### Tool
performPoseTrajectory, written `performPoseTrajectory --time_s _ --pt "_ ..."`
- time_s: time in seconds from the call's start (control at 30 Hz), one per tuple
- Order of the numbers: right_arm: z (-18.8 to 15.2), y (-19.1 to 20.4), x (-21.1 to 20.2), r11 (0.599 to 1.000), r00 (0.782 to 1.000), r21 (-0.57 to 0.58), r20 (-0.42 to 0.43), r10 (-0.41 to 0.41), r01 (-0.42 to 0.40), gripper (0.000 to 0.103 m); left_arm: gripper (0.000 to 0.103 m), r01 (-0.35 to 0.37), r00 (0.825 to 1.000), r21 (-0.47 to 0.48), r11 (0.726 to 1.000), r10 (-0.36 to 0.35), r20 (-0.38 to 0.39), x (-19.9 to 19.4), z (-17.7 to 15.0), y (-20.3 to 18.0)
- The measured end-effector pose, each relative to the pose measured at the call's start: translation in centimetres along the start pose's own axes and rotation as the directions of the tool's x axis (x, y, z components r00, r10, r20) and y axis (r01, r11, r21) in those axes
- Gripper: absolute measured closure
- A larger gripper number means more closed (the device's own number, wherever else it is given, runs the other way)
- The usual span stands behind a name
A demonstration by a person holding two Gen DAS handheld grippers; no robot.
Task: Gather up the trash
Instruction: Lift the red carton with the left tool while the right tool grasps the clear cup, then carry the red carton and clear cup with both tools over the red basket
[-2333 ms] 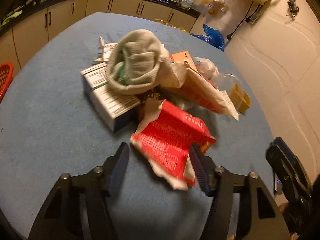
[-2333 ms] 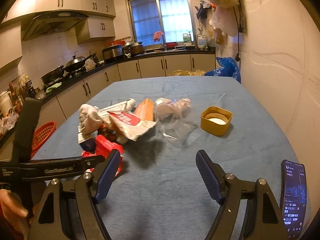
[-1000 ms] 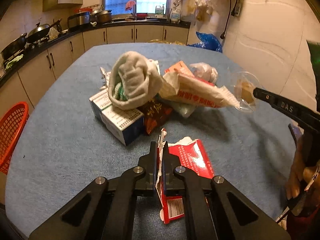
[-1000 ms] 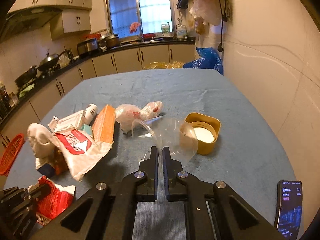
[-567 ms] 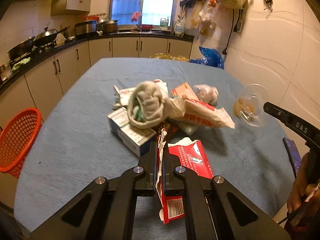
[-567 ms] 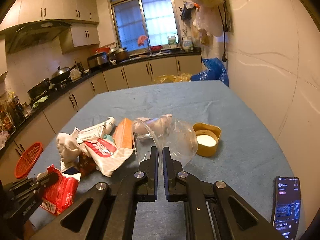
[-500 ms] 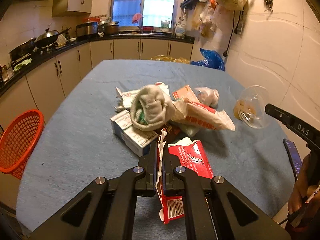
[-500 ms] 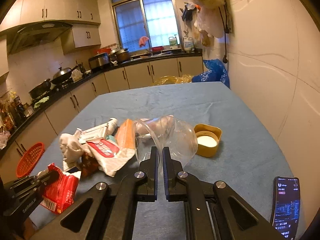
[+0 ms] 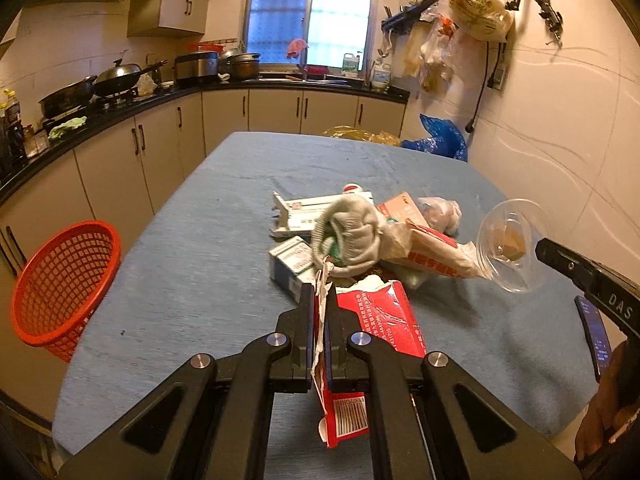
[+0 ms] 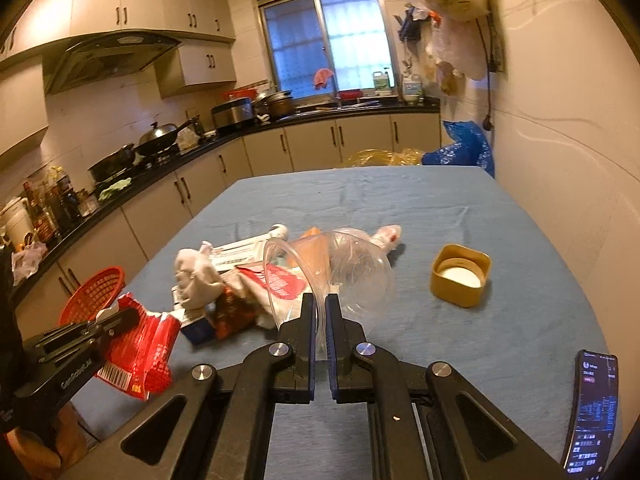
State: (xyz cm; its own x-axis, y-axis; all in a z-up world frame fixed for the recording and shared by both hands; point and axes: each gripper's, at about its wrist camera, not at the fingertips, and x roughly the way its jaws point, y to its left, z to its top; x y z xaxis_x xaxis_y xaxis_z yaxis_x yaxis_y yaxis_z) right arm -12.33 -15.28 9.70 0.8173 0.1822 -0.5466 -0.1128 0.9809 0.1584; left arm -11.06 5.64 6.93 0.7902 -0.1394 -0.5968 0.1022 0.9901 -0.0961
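The left gripper [image 9: 319,308] is clamped on the torn edge of a red wrapper [image 9: 376,320], and the right gripper [image 10: 319,316] is pinched shut on the rim of a clear plastic cup [image 10: 352,268]. Both pieces are off the blue table [image 9: 200,248], hanging in the air near its front edge.

As for progress, the task looks to be in an early stage. Two items are picked up but not yet dropped anywhere. The red basket [image 9: 60,280], at about 9 o'clock of the left wrist view beside the table's left edge, seems the likely bin, and what shows of its inside looks empty. Most of the trash is left: a pile at the table's centre, at 12 o'clock from the left gripper, holds a grey sock [image 9: 352,236], a white box [image 9: 292,264], a paper bag [image 9: 432,252] and a knotted plastic bag [image 9: 440,212]. A yellow lid [image 10: 460,276] sits apart at 2 o'clock in the right wrist view. A phone [image 10: 592,408] lies at 4 o'clock and is probably not trash.

The wrapper's long axis runs from 12 to 6 o'clock, barcode end toward the camera and drooping. The cup lies on its side, its mouth turned toward 9 o'clock and its base toward 3 o'clock.
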Motion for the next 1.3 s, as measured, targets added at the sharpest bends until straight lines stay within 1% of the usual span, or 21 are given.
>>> performPoseTrajectory --time_s 0.37,0.67,0.8,1.07,1.3 --pt "0.0 2.9 -0.2 0.997 0.998 -0.048 0.002 0.064 -0.064 0.098 0.100 -0.032 0.999 -0.036 0.999 0.033 0.026 -1.0 0.3 2.0" --pt "0.2 6.5 0.3 0.987 0.992 -0.105 -0.018 0.123 -0.125 0.098 0.100 -0.060 0.997 -0.078 0.995 0.064 0.049 -2.0 0.4 4.1" --pt "0.4 8.3 0.4 0.979 0.988 -0.134 -0.022 0.155 -0.157 0.098 0.100 -0.077 0.995 -0.104 0.992 0.083 0.061 -2.5 0.5 5.7" --pt "0.8 12.3 2.2 0.954 0.970 -0.178 -0.074 0.232 -0.242 0.098 0.100 -0.125 0.985 -0.166 0.978 0.142 0.094 -3.8 1.2 9.6" --pt "2.3 16.0 4.6 0.928 0.943 -0.179 -0.127 0.309 -0.328 0.098 0.100 -0.173 0.973 -0.236 0.956 0.202 0.107 -4.8 1.5 14.1"
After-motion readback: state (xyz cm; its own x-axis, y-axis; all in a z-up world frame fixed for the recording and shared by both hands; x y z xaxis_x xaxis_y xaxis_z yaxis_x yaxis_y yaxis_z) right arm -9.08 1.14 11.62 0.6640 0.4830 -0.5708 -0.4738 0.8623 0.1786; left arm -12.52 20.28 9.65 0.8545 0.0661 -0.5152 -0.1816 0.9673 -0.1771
